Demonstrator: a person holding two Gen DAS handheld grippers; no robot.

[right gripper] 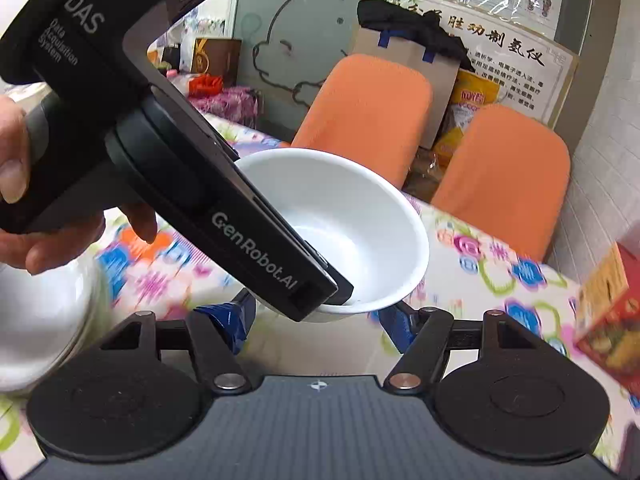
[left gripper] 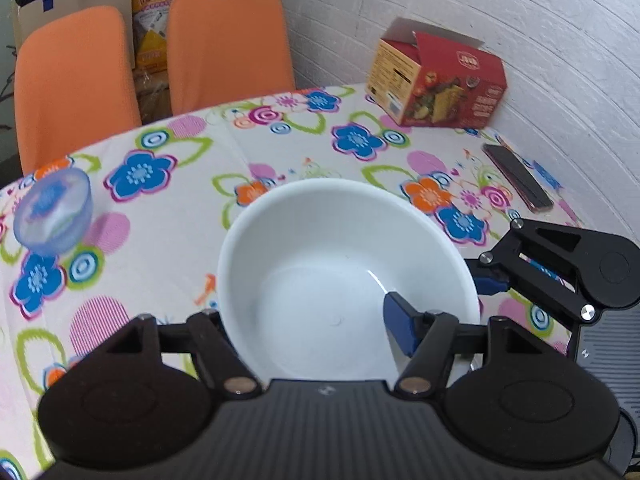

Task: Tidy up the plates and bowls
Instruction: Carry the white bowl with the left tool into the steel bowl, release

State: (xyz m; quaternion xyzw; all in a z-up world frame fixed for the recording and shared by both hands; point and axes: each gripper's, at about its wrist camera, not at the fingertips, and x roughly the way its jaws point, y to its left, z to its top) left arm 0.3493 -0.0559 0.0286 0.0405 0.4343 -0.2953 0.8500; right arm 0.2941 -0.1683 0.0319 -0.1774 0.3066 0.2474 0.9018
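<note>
A white bowl [left gripper: 344, 264] is held in my left gripper [left gripper: 312, 320], lifted above the flowered table. One blue finger pad [left gripper: 400, 320] lies inside the bowl; the other finger is hidden behind the bowl's wall. In the right wrist view the same bowl [right gripper: 360, 216] hangs tilted from the left gripper's body [right gripper: 224, 200]. My right gripper [right gripper: 316, 324] is open and empty just below and beside the bowl, its blue fingertips [right gripper: 228, 320] apart. A clear small bowl [left gripper: 54, 212] sits at the table's left. A white dish [right gripper: 44, 320] shows at the left of the right wrist view.
A red carton [left gripper: 436, 80] stands at the back right by the white wall. A dark phone [left gripper: 516, 176] lies at the right edge. Two orange chairs [left gripper: 224, 40] stand behind the table. The right gripper's arm [left gripper: 560, 268] is close at the bowl's right.
</note>
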